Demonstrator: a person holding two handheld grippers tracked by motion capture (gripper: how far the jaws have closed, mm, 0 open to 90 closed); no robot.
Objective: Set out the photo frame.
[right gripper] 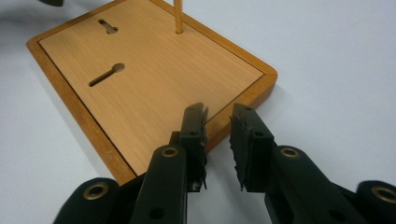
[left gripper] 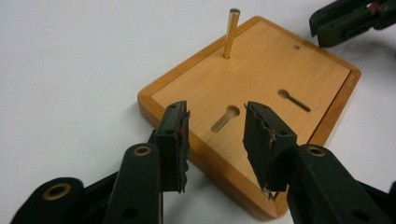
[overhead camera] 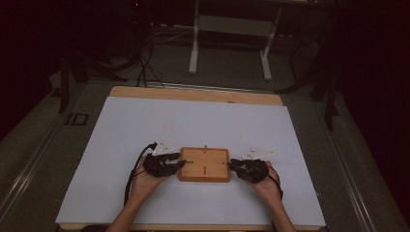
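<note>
A flat wooden board [overhead camera: 204, 164] with a raised rim lies on the white sheet near the table's front. Its top has two keyhole slots [left gripper: 225, 117] and a thin upright peg [left gripper: 231, 32] near one long edge. My left gripper [overhead camera: 181, 163] sits at the board's left edge. In the left gripper view, the left gripper [left gripper: 215, 116] stands open over that rim, gripping nothing. My right gripper [overhead camera: 231, 165] is at the board's right edge. In the right gripper view, the right gripper [right gripper: 218, 116] has a narrower gap and is open above the rim [right gripper: 243, 100], beside a corner.
A white sheet [overhead camera: 193, 121] covers most of the wooden table [overhead camera: 193, 93]. Beyond the far edge are a dark floor, cables [overhead camera: 144, 63] and the white legs of another table [overhead camera: 194, 53]. A black cable trails from each gripper toward the front edge.
</note>
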